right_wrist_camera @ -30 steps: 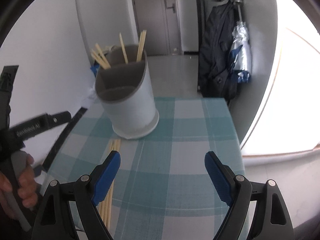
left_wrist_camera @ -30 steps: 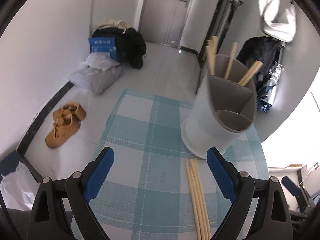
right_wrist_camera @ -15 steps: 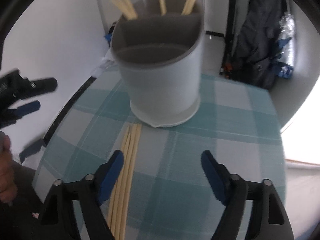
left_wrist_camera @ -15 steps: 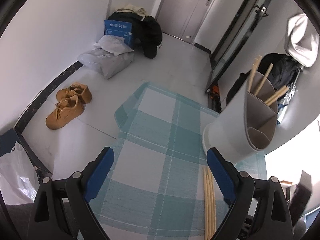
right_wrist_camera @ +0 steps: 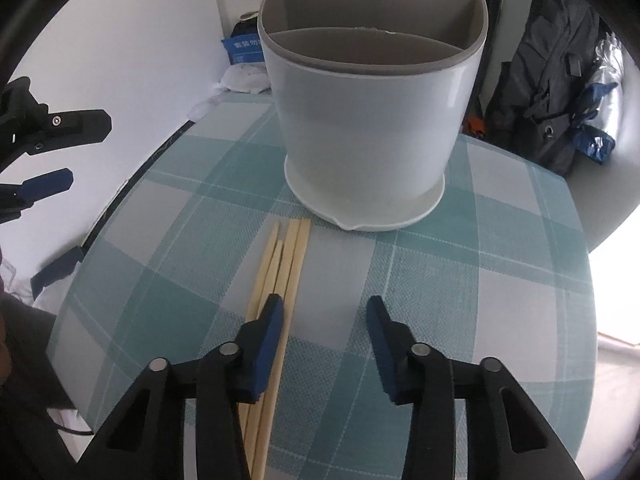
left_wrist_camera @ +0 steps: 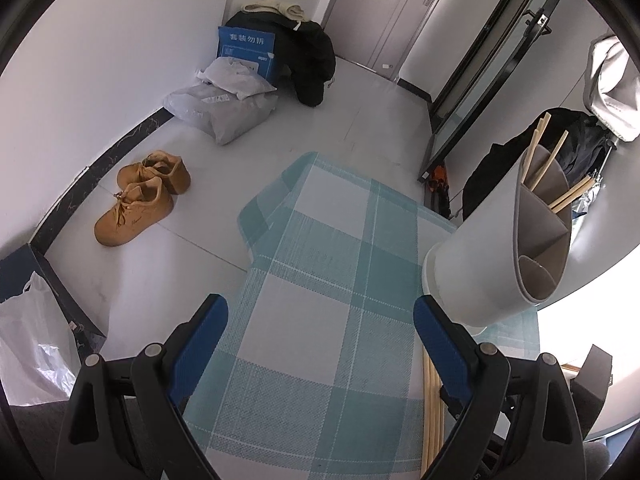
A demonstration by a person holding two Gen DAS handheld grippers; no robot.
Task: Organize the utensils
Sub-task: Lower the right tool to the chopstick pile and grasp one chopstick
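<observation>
A white utensil holder (right_wrist_camera: 368,120) with grey inner compartments stands on the teal checked tablecloth (right_wrist_camera: 460,280); several wooden chopsticks stand in its far compartment. More loose chopsticks (right_wrist_camera: 288,256) lie side by side on the cloth in front of it. My right gripper (right_wrist_camera: 324,320) is open and empty, low over the cloth, its left finger over the loose chopsticks. My left gripper (left_wrist_camera: 320,328) is open and empty above the table's left part; the holder (left_wrist_camera: 480,264) and the chopsticks (left_wrist_camera: 432,408) are at its right.
The table edge drops to a floor with tan shoes (left_wrist_camera: 140,196), grey bags (left_wrist_camera: 224,108) and a blue box (left_wrist_camera: 246,48). A dark backpack (right_wrist_camera: 548,80) hangs behind the table on the right. The left gripper shows at the left edge of the right wrist view (right_wrist_camera: 44,160).
My right gripper has come down and forward toward the holder and narrowed its opening, now over the loose chopsticks. My left gripper has swung left, so the holder slid to its right edge.
</observation>
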